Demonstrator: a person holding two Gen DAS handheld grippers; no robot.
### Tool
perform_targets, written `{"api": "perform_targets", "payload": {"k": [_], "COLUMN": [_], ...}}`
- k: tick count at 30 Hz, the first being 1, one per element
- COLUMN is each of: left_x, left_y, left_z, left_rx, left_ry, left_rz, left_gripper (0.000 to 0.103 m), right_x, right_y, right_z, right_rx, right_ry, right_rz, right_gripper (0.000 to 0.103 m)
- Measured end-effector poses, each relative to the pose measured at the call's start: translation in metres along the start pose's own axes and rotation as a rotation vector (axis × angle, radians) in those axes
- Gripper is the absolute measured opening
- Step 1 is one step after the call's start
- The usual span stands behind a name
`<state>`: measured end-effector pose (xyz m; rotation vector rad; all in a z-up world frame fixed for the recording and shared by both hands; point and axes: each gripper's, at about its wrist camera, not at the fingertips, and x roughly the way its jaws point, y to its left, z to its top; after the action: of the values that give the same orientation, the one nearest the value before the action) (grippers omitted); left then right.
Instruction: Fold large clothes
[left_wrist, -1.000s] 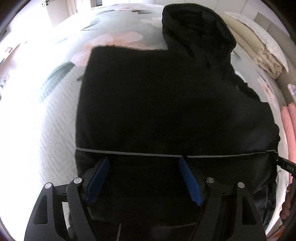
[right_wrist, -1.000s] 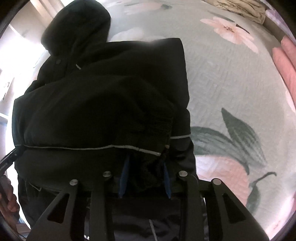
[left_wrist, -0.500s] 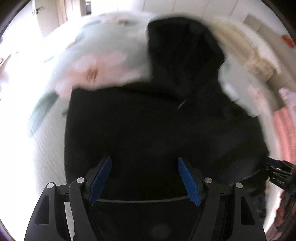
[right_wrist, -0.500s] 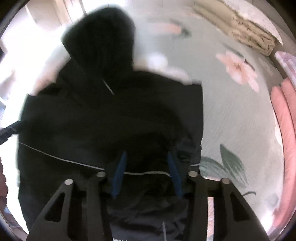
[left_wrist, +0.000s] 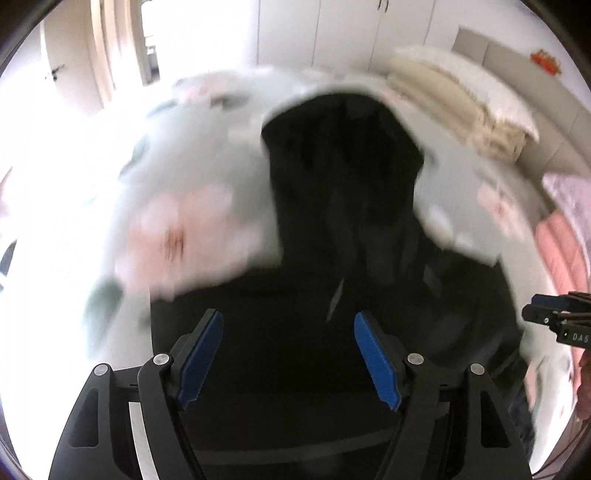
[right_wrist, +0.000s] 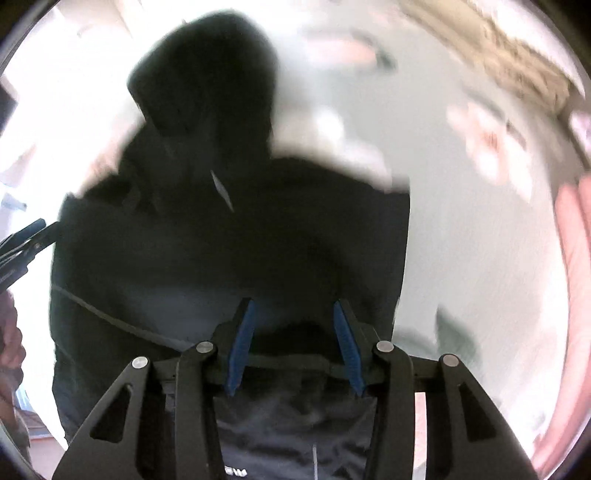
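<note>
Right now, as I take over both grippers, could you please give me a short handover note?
Left gripper: open, nothing between its blue pads, hovering over the lower body of the black hooded jacket.
Right gripper: open, over the jacket's lower hem; the frame is too blurred to tell whether it touches the fabric.
The jacket lies on the floral bedspread, hood pointing away, body already narrowed into a roughly rectangular block.
Left to do: probably fold the hood in and fold the block in half, then smooth it.
</note>
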<state>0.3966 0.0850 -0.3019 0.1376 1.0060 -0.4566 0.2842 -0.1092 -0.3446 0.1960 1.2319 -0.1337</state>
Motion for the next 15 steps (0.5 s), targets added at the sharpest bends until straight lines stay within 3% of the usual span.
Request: {"api": "perform_targets", "payload": {"k": [4,7,11,15], "left_x": [0.029,0.063,0.106,0.148], "left_y": [-0.003,0.002,0.013,0.018], "left_z": [0.066,0.107,0.143,0.165], "left_rx": [-0.005,-0.044,-0.081,-0.079], "left_ry": [-0.054,-0.048,-0.027,0.014], "left_rz": [0.028,-0.006,0.005,0.032], "left_gripper": [0.075,0.075,0.075,0.072], "right_x": [-0.008,0.004,0.031,0.064], "right_y": [0.004,0.003,0.002,-0.003], "right_z": [0.075,0.128,0.176,0.214], "right_rx": [0.031,0.055,0.112,0.144], "right_ry": [-0.132,-0.197,-0.189,-0.172], "right_rz": [0.087,0.131,0.238,0.224], "right_gripper": [0.048,0.048,0.048,0.049]}}
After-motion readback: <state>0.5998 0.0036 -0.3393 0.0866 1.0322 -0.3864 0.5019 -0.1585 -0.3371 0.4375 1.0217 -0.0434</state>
